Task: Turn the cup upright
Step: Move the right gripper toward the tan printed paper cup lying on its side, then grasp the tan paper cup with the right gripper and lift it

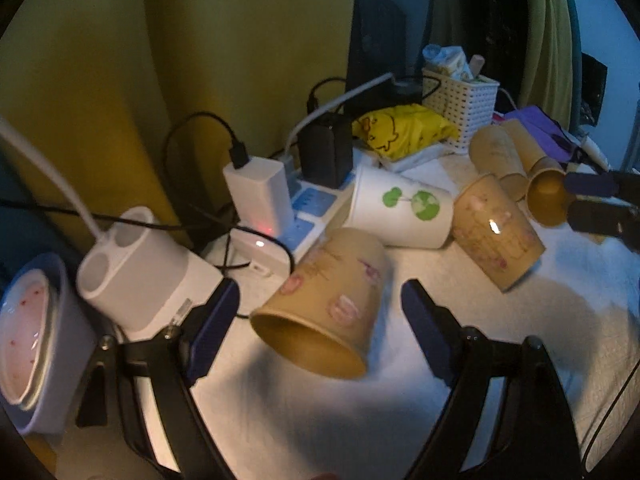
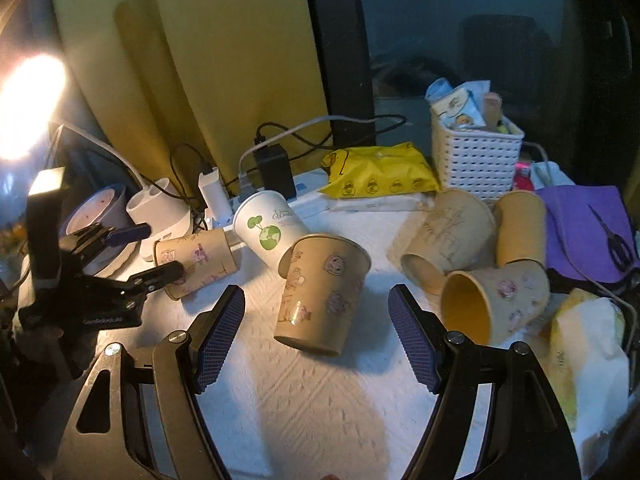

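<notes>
Several paper cups lie tipped on a white cloth table. A tan cup with pink prints lies on its side, mouth toward me, between the open fingers of my left gripper; it also shows in the right wrist view. Another tan cup leans tilted, mouth up, just ahead of my open right gripper; it also shows in the left wrist view. A white cup with green prints lies behind them. More tan cups lie on their sides at right.
A power strip with chargers and a white charging dock stand at the back left. A lidded tub sits far left. A yellow packet, a white basket and a purple cloth with scissors are at the back right.
</notes>
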Available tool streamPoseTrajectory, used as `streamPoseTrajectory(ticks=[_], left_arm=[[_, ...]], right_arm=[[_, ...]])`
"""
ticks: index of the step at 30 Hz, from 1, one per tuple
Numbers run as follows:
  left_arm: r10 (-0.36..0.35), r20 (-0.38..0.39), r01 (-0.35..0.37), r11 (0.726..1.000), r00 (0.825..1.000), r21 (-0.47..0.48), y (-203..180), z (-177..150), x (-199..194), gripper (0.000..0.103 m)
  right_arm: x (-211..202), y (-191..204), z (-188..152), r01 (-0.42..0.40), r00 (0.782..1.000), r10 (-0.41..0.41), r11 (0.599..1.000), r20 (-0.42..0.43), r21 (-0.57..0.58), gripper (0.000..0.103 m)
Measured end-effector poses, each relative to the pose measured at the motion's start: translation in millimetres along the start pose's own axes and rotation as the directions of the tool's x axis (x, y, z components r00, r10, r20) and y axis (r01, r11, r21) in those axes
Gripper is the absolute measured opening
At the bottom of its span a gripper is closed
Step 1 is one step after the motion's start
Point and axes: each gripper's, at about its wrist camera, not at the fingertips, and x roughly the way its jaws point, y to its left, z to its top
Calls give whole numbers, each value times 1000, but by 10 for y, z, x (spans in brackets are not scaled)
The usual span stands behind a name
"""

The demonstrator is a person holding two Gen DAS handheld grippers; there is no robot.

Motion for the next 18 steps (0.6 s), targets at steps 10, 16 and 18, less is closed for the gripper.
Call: streamPoseTrajectory(ticks=[10, 16, 18], left_arm=[[-27, -129, 32, 999, 991, 35, 5, -72, 351, 84], [-55, -121, 62, 997, 991, 50, -85, -134, 345, 72], [-67, -121, 72, 996, 990, 43, -96, -132, 324, 72]], right_arm=[[207, -64, -76, -16, 999, 17, 1000, -43, 24, 77], [175, -80, -124, -23, 999, 24, 999, -45, 27, 77], [142, -83, -148, -28, 999, 29, 999, -45, 26, 77]])
